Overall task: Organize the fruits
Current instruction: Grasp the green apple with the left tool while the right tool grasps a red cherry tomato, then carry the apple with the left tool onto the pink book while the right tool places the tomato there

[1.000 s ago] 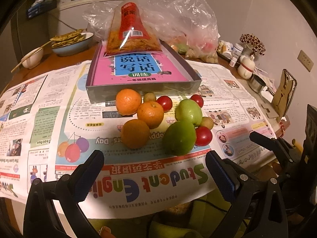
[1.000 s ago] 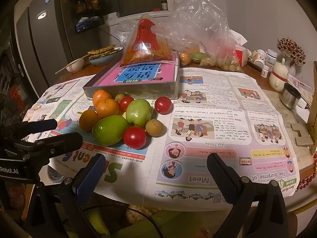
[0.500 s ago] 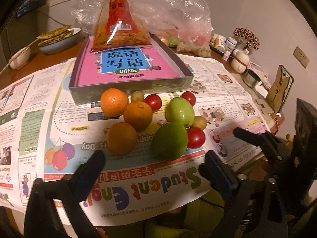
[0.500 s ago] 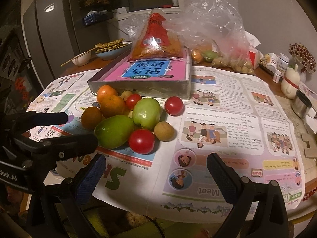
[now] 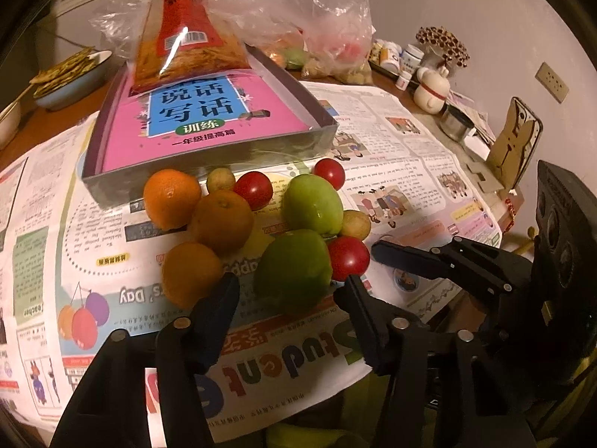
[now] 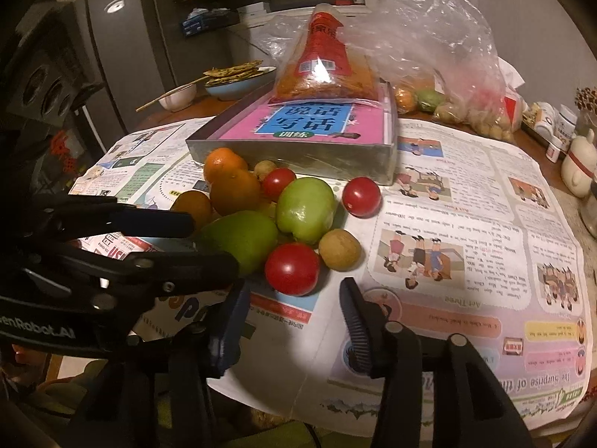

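Observation:
A pile of fruit lies on the newspaper in front of a grey box that holds a pink book. It has three oranges, two green fruits, three red tomatoes and small tan fruits. My left gripper is closing, its tips just short of the near green fruit and not touching it. My right gripper is closing too, its fingers just short of the near tomato, with nothing pressed between them. Each gripper shows at the side of the other's view.
A snack bag leans on the book. Behind it lies a clear plastic bag with more fruit. A bowl of flatbread stands at the back left; jars and a ceramic figure at the right. The newspaper overhangs the table's near edge.
Both grippers have moved in toward the fruit pile and tilted down a little. Their jaws have narrowed from wide open, the right more sharply in the last moment.

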A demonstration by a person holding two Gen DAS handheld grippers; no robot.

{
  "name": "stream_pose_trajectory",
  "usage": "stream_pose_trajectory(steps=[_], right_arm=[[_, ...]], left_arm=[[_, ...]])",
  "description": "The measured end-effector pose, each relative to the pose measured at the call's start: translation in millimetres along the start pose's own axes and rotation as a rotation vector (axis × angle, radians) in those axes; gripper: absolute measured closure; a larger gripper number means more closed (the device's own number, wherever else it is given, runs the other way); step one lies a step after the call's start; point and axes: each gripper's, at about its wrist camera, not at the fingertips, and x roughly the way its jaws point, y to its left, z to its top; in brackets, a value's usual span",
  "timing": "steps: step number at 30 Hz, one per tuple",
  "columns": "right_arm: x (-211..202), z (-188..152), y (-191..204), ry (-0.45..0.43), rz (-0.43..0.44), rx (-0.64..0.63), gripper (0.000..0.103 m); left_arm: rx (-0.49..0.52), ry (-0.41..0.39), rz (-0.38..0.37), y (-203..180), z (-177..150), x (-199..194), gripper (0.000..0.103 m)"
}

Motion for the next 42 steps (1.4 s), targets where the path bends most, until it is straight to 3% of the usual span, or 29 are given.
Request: stream_pose_trajectory(steps=[4,6,16,24,35,42], right_arm=[[4.2,0.8,2.9,0.002,0.014,-0.029,0.067],[5.8,1.5,3.2,-0.001,0.010,-0.043,0.068],[10.6,5.3,-1.2,-0.013,0.007,-0.072,0.070],[4.9,0.2,-6.7,-0.027,0.031,-0.054,0.070],[-19.3,0.9,-19.2,-0.063,0.026,0.001,0.070],[-27.0,15.7,-23.3,-0.098,0.006,0.001,0.070]], left_arm=[[0.004,0.024,-0.010,3.6,3.3,4.8,0.050],[0.006,0.040,-0.036,5.5,5.0,7.4,0.054],[0.022,0.084,-0.056,5.8,15.9,15.6,0.056],[-0.024,0.103,-0.096,12.4,17.4,18.0,0.057],[-0.043,0.052,-0.132,10.1,17.0,-2.4,0.057],[-0.056,-0.026,-0.092,20.1,28.6,-25.2,0.057]])
